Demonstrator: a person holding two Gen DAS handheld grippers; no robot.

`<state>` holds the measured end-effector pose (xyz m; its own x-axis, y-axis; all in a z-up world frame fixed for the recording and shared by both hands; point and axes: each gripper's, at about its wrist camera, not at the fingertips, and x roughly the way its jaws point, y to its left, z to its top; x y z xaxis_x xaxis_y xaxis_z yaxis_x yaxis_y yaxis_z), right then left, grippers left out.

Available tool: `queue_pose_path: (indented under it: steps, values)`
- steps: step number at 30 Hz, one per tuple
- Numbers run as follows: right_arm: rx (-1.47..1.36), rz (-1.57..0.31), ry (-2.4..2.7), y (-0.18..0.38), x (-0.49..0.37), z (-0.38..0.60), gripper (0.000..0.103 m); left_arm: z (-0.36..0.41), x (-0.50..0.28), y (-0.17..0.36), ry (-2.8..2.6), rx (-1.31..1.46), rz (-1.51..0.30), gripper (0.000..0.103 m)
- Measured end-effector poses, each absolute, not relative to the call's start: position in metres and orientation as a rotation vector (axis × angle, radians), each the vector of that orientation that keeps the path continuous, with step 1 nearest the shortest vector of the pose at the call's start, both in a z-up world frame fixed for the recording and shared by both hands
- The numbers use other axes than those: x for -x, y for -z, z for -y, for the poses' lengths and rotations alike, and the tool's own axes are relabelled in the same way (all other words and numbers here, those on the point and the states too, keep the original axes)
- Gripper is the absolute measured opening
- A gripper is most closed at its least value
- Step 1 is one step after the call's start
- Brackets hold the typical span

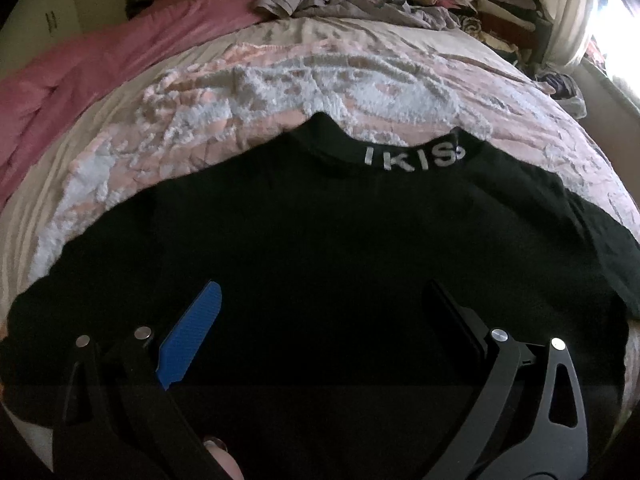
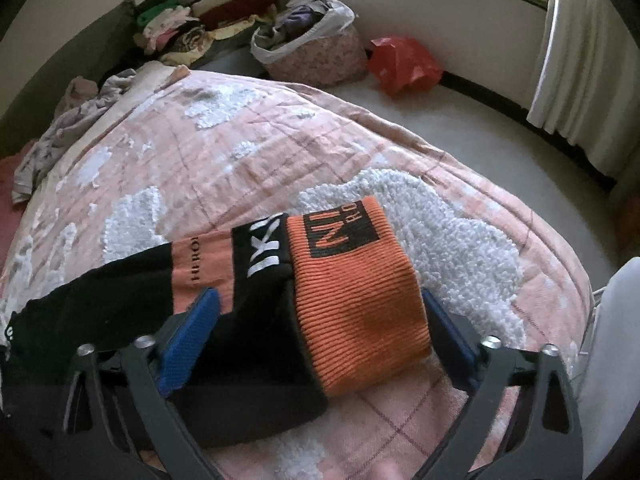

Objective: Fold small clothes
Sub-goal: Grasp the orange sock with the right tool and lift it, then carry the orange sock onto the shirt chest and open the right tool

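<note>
Spread flat on the pink-and-white tufted bed cover: black knit garment with orange ribbed band; band straddled by right claw, pads not visibly pressing; left claw gaping above black fabric, gripping nothing.

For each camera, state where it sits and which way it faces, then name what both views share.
Left wrist: on the left gripper, angled down at the black garment; both fingers and a fingertip show.
Right wrist: on the right gripper, angled down at the orange cuff between its fingers.
Shared: the pink bedspread, the black garment's white lettering, and the folded clothes pile.
</note>
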<state>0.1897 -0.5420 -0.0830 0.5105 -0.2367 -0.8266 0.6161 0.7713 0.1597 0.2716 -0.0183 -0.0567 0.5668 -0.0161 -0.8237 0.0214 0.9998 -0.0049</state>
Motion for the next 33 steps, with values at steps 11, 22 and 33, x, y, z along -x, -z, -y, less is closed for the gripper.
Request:
queue_pose_path:
  steps: [11, 22, 33]
  values:
    - [-0.433, -0.721, 0.287, 0.018, -0.174, 0.499, 0.022, 0.015, -0.258, 0.048, 0.041, 0.025, -0.946, 0.094]
    - [-0.407, -0.591, -0.09, -0.081, -0.18, 0.394, 0.022, -0.007, -0.235, 0.018, 0.088, 0.124, -0.916, 0.094]
    - [-0.361, -0.619, -0.378, -0.101, -0.218, 0.267, 0.022, -0.041, -0.219, -0.001, 0.129, 0.243, -0.876, 0.094]
